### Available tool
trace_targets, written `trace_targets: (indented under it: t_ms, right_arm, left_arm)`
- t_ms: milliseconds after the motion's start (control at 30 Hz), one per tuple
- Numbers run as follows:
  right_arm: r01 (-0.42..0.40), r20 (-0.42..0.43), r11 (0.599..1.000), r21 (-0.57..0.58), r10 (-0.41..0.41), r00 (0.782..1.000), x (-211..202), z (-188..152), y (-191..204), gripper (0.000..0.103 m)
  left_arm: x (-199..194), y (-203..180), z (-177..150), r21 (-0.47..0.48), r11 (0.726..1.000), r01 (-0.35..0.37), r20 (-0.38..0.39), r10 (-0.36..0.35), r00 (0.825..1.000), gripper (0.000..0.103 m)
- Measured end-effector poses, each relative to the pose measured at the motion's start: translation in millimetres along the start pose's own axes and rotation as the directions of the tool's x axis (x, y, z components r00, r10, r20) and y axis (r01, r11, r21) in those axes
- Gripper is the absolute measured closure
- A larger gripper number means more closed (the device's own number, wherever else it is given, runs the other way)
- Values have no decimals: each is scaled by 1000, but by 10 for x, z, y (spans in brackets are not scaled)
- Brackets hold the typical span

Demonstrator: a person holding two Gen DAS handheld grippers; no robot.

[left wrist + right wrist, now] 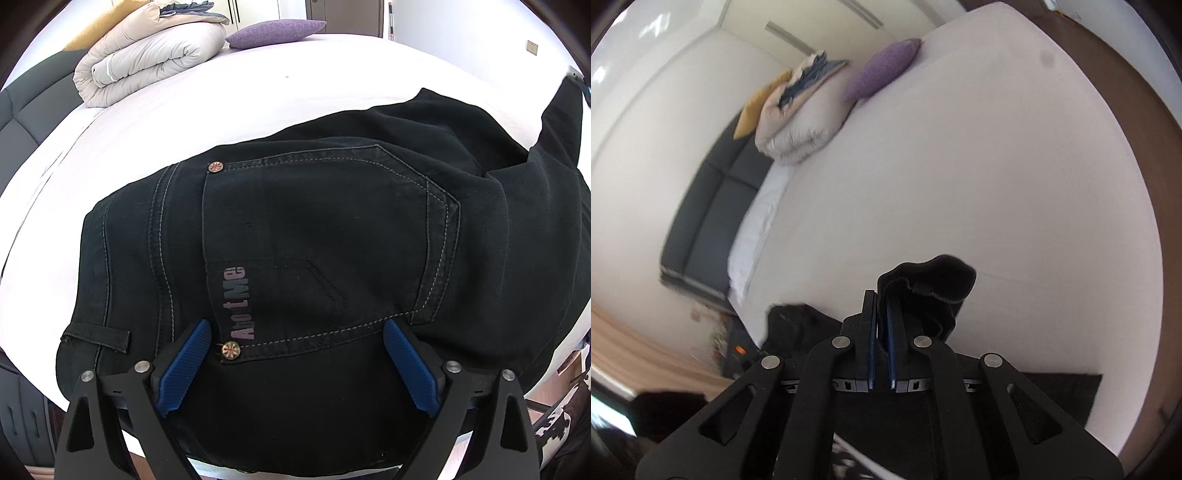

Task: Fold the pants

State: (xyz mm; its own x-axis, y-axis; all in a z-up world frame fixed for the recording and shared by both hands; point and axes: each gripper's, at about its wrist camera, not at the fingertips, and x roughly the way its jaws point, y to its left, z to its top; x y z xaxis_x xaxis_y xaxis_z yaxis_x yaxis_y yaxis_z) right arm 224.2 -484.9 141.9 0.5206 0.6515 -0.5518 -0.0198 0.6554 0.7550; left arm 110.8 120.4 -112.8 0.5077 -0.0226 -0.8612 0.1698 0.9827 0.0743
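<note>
The left gripper (297, 334) is built from matte black linkage arms with triangular cut-outs, joined by round silver pivot pins; its two fingers (186, 363) carry bright blue pads with fine ribbing across their faces; the right gripper (882, 299) has the same black arms, the same triangular openings and four silver pins; its pads (891, 332) show only as thin blue edges set in black rectangular holders.
</note>
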Motion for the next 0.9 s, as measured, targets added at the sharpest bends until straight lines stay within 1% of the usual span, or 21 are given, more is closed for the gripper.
trace_targets:
  t_ms: [33, 67, 133, 167, 200, 233, 267, 300, 333, 367, 400, 433, 500, 567, 667, 700, 767, 800, 833, 867, 900]
  right_arm:
    - [-4, 57, 999, 52, 1, 998, -88, 89, -33, 99]
    - [25, 103, 995, 95, -35, 994, -169, 176, -88, 98]
    - [133, 155, 965, 227, -170, 973, -299, 284, -337, 98]
    - [154, 171, 947, 280, -208, 963, -370, 306, -492, 98]
    - [161, 196, 944, 287, -222, 955, -430, 306, -593, 98]
    - [194, 210, 950, 245, -247, 946, -464, 265, -589, 97]
    - [254, 214, 953, 168, -286, 934, -467, 205, -547, 96]
    - [294, 211, 950, 103, -310, 927, -460, 140, -540, 89]
    - [319, 201, 948, 27, -317, 927, -416, 63, -546, 83]
    - [314, 179, 948, -44, -302, 936, -342, -31, -559, 61]
    - [282, 152, 954, -106, -265, 952, -275, -85, -585, 33]
    - [252, 134, 958, -137, -234, 963, -214, -167, -598, 27]
    - [229, 93, 961, -154, -217, 972, -13, -292, -642, 27]
    - [212, 39, 968, -132, -209, 977, 165, -256, -876, 27]
    - [231, -27, 966, -119, -236, 971, 469, -175, -1108, 27]
    - [241, -43, 962, -129, -248, 968, 317, -393, -1434, 27]
    - [254, -45, 953, -166, -264, 963, 515, -388, -1525, 27]
    - [253, -30, 947, -198, -263, 964, 584, -399, -1513, 32]
    - [256, -41, 938, -234, -273, 961, 622, -411, -1457, 47]
    - [281, -72, 920, -275, -311, 948, 704, -428, -1406, 86]
    - [326, -91, 894, -308, -368, 925, 878, -454, -1412, 88]
  left_arm:
    - [-1, -3, -1, 0, 1000, -1, 1, 1, 1000, 6]
    - [-2, -2, -4, 1, 1000, -2, 3, 2, 1000, 6]
    - [-8, -14, -11, 1, 1000, -6, 7, 6, 1000, 6]
    - [-13, -18, -17, 2, 1000, -9, 10, 9, 1000, 6]
    - [-19, -31, -22, 2, 1000, -11, 13, 11, 1000, 6]
    - [-21, -37, -27, 3, 1000, -12, 15, 12, 1000, 6]
    - [-20, -45, -30, 4, 1000, -13, 15, 12, 1000, 6]
    - [-17, -47, -31, 4, 1000, -11, 14, 11, 1000, 6]
    - [-15, -53, -33, 3, 1000, -8, 13, 8, 1000, 6]
    - [-18, -52, -37, 2, 1000, -6, 13, 6, 1000, 6]
    - [-19, -56, -41, 2, 1000, -6, 13, 6, 1000, 6]
    - [-26, -54, -43, 2, 1000, -8, 13, 8, 1000, 6]
    - [-28, -63, -44, 1, 1000, -13, 14, 13, 1000, 6]
    - [-28, -77, -43, 2, 1000, -18, 14, 18, 1000, 6]
    - [-20, -90, -40, 1, 1000, -17, 12, 17, 1000, 5]
    - [-15, -92, -37, 1, 1000, -18, 10, 18, 1000, 5]
    - [-3, -88, -30, -2, 1000, -17, 6, 17, 1000, 4]
    - [2, -81, -21, -3, 1000, -15, 4, 15, 1000, 4]
    - [6, -76, -17, -4, 1000, -13, 3, 13, 1000, 4]
    - [11, -72, -13, -4, 1000, -12, 2, 12, 1000, 4]
    - [14, -66, -10, -5, 1000, -11, 2, 11, 1000, 3]
